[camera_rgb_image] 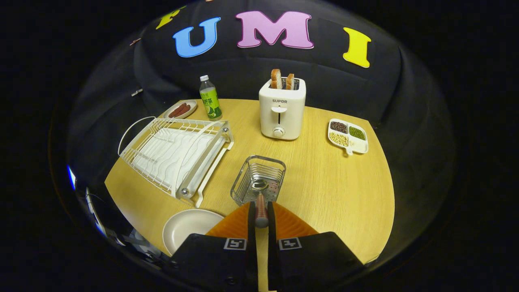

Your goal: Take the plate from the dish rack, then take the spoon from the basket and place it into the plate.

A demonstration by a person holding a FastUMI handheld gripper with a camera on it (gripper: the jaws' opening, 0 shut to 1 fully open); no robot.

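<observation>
Left of the fingers, cream plate [187,231] sits on the table, off the white dish rack [176,156]. Gripper [261,214] clamps spoon [260,202] by its brown handle, bowl over wire basket [258,179]; stiff, light, likely slippery.

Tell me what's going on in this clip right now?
A hand-held gripper is closed on the handle of a spoon, whose bowl sits in the wire basket just ahead of the fingers. The white plate is already out of the dish rack and lies on the wooden table, beside the gripper and in front of the rack. The spoon has not yet gone to the plate.
</observation>
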